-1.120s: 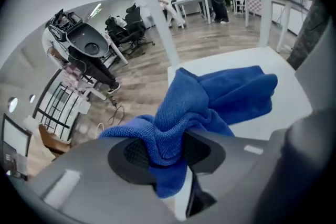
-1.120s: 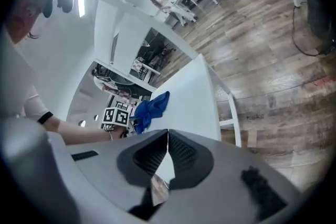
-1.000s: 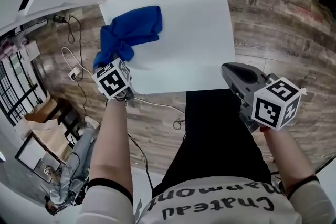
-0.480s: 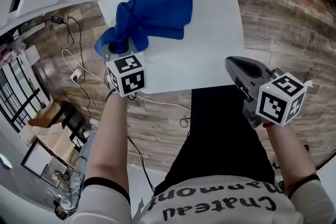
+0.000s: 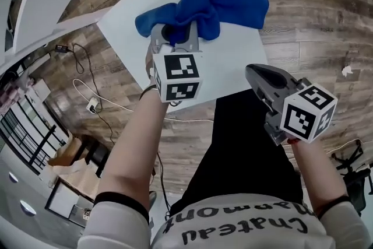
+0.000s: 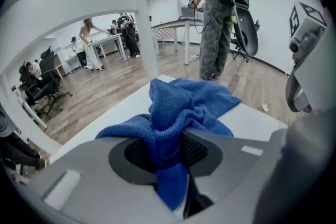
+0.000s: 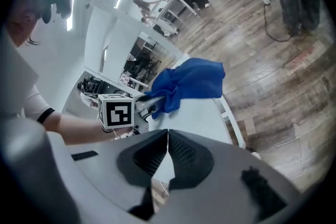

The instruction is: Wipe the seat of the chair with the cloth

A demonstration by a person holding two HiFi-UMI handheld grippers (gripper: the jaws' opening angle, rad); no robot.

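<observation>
Clamps the left tongs firmly on a bunched fold of the blue cloth, both ribbed pads pressed into the fabric from the two sides, a short tail of it hanging out below the jaws. Has the rest of the cloth crumpled and partly spread on the white seat of the chair, toward the far right corner, touching the surface just beyond the tongs. Holds the right tongs clenched and empty, pads together at the tips, only a thin slit lower down between them. Carries these apart from the cloth, near the front right edge of the seat and above the black trousers, pointing toward the left tongs. Shows a cube with black-and-white square markers on the left tongs, close to the front of the seat, and a second such cube on the right tongs. Bears on the white shirt a dark print, upside down in the head view, readable as "Chateau Marmont". Stands on a wood-pattern floor, with thin cables lying to the left of the chair.
</observation>
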